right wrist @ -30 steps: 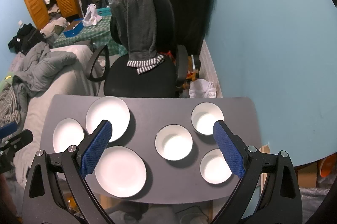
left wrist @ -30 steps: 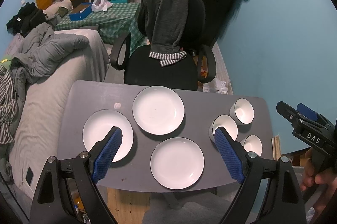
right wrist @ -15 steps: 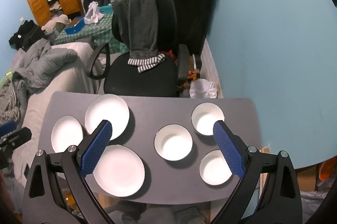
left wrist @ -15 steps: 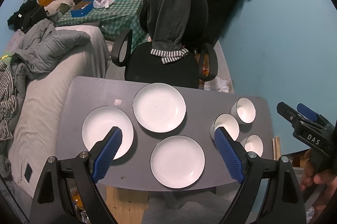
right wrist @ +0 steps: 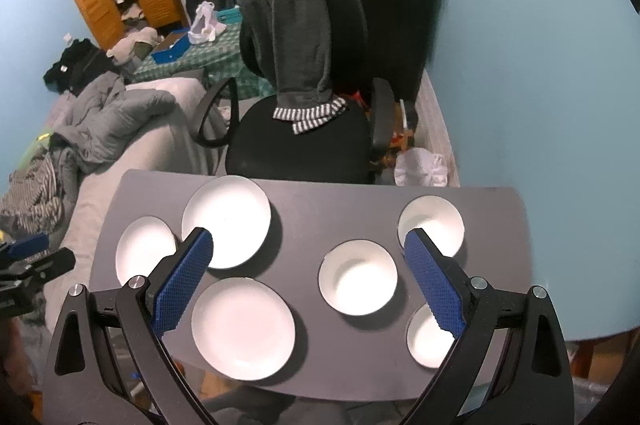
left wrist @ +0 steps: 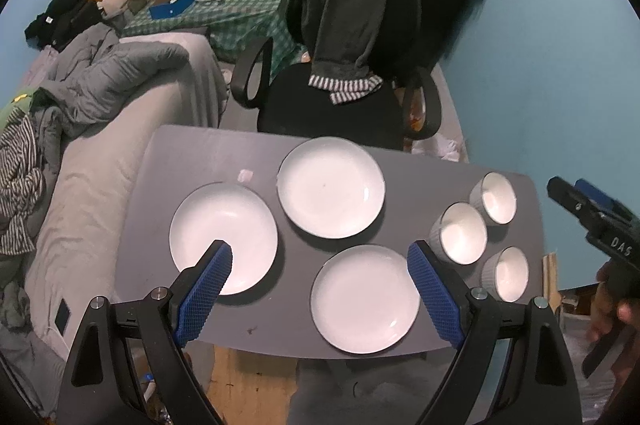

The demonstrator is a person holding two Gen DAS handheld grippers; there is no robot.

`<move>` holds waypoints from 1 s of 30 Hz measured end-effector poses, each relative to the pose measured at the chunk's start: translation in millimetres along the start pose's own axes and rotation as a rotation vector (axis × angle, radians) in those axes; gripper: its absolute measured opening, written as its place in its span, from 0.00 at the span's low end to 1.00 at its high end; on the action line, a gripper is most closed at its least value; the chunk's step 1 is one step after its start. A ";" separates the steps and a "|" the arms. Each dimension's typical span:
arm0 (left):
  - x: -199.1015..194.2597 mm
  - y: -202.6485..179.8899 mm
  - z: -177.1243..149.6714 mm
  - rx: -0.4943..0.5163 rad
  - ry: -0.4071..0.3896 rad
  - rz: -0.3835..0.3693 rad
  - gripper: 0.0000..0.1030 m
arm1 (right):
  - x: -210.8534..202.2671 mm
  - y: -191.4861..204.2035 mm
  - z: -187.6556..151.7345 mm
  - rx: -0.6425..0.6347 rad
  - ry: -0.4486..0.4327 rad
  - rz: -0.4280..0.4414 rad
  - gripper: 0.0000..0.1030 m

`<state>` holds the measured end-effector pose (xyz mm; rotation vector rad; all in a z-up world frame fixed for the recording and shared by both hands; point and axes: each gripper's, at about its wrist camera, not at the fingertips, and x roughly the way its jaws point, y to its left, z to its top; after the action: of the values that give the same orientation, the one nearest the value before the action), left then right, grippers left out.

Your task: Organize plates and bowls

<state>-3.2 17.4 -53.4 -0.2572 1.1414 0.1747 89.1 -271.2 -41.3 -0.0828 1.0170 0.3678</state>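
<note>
Lying flat and face up on the grey table [left wrist: 192, 153], three white plates form a triangle on its left half: the left plate [left wrist: 223, 237] near the left edge, the far plate [left wrist: 331, 187] toward the far edge by the chair, and the near plate [left wrist: 365, 298] close to the near edge. Being round, none of them has a long axis or a pointing direction. Three white bowls stand upright, mouths up, on the right half: the far bowl [left wrist: 496, 197] by the far right corner, the middle bowl [left wrist: 462, 233] just inward of it, and the near bowl [left wrist: 508, 273] by the right edge. All six pieces sit apart, none stacked. The left gripper [left wrist: 319, 283] hovers above the near edge, aimed forward and down over the table, its blue-padded jaws spread wide with nothing between them; in its view they frame the near plate. The right gripper [right wrist: 308, 279] hangs likewise above the near edge, jaws spread wide and empty, framing the middle bowl and the near plate in its view. A hand [left wrist: 616, 317] grips the right gripper's handle off the right edge. A black office chair [left wrist: 340, 105] draped with a dark garment [left wrist: 344, 21] stands past the far edge.
</note>
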 end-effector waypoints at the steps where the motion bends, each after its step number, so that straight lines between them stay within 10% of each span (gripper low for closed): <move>1: 5.3 1.8 -2.0 -0.001 0.013 0.009 0.88 | 3.4 1.3 -0.4 -0.016 0.003 0.004 0.92; 30: 120.9 18.3 -66.9 -0.034 0.210 0.015 0.88 | 143.9 34.8 -77.6 -0.284 0.306 0.143 0.92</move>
<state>-17.3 16.2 -192.1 -0.3025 1.3500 0.1831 81.7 -219.4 -200.0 -0.3318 1.2708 0.6429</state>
